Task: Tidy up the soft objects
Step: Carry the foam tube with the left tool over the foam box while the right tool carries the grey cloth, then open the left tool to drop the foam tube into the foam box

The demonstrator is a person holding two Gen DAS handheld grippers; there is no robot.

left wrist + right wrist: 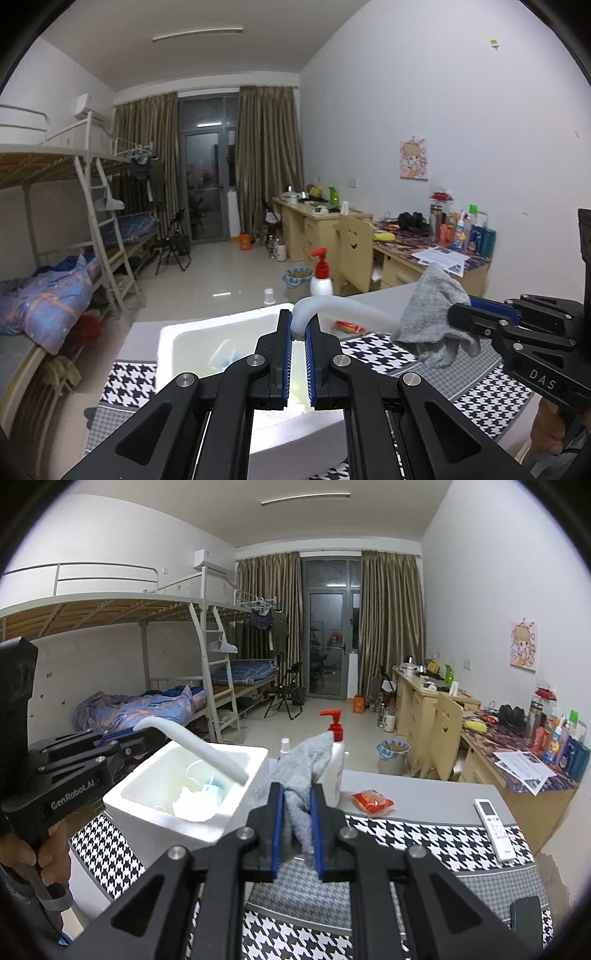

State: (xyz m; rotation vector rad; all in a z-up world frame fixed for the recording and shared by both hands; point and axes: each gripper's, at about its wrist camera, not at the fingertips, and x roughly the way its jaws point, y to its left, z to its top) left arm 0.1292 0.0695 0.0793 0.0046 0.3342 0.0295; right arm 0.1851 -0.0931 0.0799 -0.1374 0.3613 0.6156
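Observation:
My left gripper (pixel 298 318) is shut on one end of a white soft foam tube (pixel 347 308). The tube bends rightwards above a white foam box (pixel 168 338). In the right wrist view the tube (pixel 199 746) slopes down from the left gripper (pixel 147 734) over the box (pixel 255 755). Its free end lies near the box's right rim. The box holds white soft pieces and something blue. My right gripper (pixel 297 794) is shut on a crumpled grey cloth (pixel 303 768) that hangs beside the box. The left wrist view shows this cloth (pixel 432 314) in the right gripper (pixel 456 314).
A white pump bottle with a red top (pixel 334 764) stands just behind the cloth, with a small clear spray bottle (pixel 284 746) to its left. A red packet (pixel 373 801) and a white remote (pixel 495 827) lie on the table with the houndstooth mat (pixel 424 842). A hand (pixel 44 853) grips the left handle.

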